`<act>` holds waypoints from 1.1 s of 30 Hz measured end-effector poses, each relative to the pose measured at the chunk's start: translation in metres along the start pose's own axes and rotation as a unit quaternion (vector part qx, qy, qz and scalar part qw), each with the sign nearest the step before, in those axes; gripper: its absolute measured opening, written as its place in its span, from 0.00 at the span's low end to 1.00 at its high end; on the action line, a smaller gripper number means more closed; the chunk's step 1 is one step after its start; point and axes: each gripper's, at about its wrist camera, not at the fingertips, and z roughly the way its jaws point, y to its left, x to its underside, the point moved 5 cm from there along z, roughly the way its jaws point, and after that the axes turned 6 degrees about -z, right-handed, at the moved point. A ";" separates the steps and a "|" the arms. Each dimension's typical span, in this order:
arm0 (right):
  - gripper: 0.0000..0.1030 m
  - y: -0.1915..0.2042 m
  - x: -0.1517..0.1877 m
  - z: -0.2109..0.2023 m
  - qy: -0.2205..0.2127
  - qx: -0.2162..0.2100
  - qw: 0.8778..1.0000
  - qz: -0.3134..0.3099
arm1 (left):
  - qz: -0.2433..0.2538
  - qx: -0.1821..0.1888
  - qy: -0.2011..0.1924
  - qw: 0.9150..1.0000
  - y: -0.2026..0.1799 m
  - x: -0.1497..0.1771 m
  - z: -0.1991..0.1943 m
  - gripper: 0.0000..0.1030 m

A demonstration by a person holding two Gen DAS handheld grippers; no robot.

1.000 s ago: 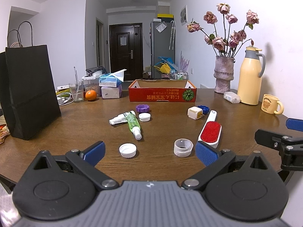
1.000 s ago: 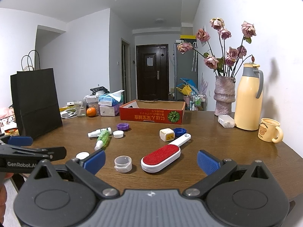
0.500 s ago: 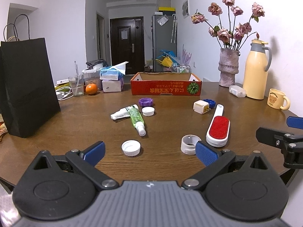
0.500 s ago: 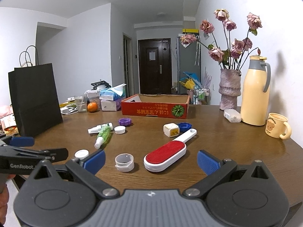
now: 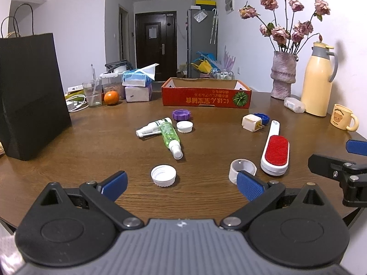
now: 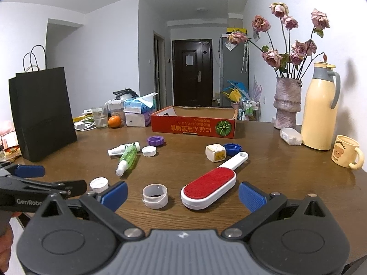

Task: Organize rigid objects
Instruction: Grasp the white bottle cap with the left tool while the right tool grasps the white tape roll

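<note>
Approaching stage: both the left hand-held gripper (image 5: pixel 181 184) and right hand-held gripper (image 6: pixel 182 193) hover empty, jaws apart, over the near surface (image 5: pixel 91 151). Nothing appears boxed yet; the next move likely calls for lowering around the white cap (image 5: pixel 163 175) or lint brush (image 6: pixel 209 186), then carrying it to the far red box (image 5: pixel 206 96).

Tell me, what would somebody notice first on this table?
Probably the red lint brush lying near the front, right before the open right gripper. Behind it, a red cardboard box sits mid-table, and dried pink roses stand in a vase by the wall.
</note>
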 end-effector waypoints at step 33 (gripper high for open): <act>0.92 0.029 -0.007 0.095 0.075 -0.051 0.996 -0.024 | -0.016 -0.013 0.078 0.997 0.031 0.001 0.089 1.00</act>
